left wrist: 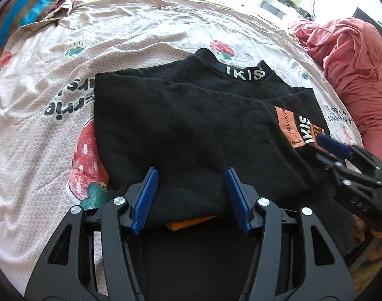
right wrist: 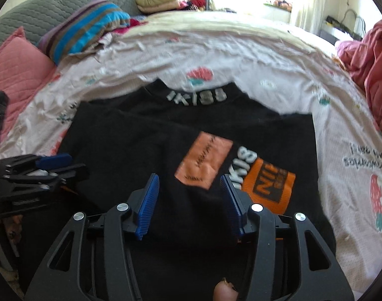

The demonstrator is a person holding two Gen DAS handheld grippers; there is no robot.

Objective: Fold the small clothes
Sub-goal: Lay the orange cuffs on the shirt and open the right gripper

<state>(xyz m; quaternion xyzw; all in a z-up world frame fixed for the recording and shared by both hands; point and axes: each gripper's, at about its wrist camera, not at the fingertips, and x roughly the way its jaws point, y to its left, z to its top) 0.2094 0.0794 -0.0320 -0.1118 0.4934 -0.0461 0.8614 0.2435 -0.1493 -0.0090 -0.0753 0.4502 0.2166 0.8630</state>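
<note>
We are midway through folding the black top [left wrist: 180, 125], which lies on the bed [left wrist: 140, 25] straight ahead of both tools, its lettered collar [left wrist: 244, 72] at the far end and the near hem under our fingertips. The sides look already turned in, so the garment reads as a narrow rectangle with the orange patch [right wrist: 203, 159] on top, just beyond the right hand-held gripper [right wrist: 189, 195]. By our judgement the lengthwise folds are done and the crosswise fold, hem up towards collar, is what remains.

The left hand-held gripper [left wrist: 191, 193] hangs over the near edge with its jaws apart, the blue pads [left wrist: 145, 200] standing either side of black cloth but not pinching it. The right one likewise stands apart with nothing clamped; cloth lies beneath and between the pads, yet they do not press on it. In the left wrist view it appears off to the right, over the patch corner.

Next we would need both tools to drop to the near hem, one towards each corner, and close on all the layers together, since an orange lining [left wrist: 191, 224] peeks out under the edge and could slip loose. Then lift evenly and carry the hem forward to the collar. A pink garment [left wrist: 354, 75] heaped far right waits its turn.
</note>
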